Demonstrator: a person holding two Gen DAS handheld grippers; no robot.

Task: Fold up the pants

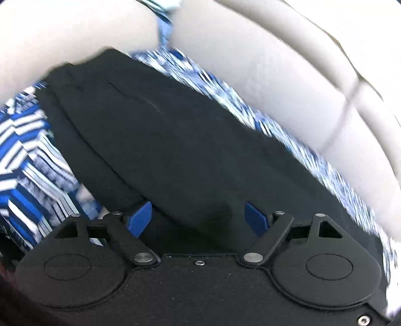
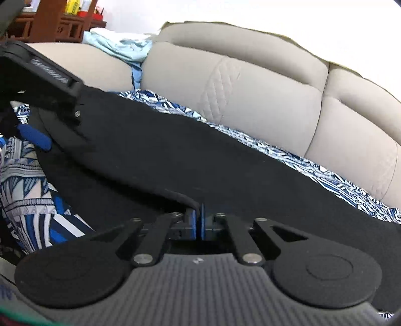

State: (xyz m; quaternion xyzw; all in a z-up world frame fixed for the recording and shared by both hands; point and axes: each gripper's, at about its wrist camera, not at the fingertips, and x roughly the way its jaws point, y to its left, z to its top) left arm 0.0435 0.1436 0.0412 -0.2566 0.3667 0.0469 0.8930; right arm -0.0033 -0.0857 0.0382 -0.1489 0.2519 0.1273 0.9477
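Black pants (image 1: 175,140) lie stretched along a blue-and-white patterned cover (image 1: 27,155) on a sofa seat. My left gripper (image 1: 198,218) is open over the near part of the pants. Its blue pads (image 1: 139,218) stand wide apart with dark fabric bulging between them, not pinched. In the right wrist view the pants (image 2: 200,155) run from upper left to lower right. My right gripper (image 2: 199,223) is shut, its blue pads pressed together on the curled near edge of the pants. One blue finger (image 2: 35,138) of the left gripper shows at that view's left side, above the pants.
Beige sofa back cushions (image 2: 250,87) rise right behind the pants. A light blue cloth (image 2: 117,47) lies bunched on the sofa at the back left. Brown wooden furniture (image 2: 50,22) stands beyond it. The patterned cover (image 2: 30,200) hangs at the near left.
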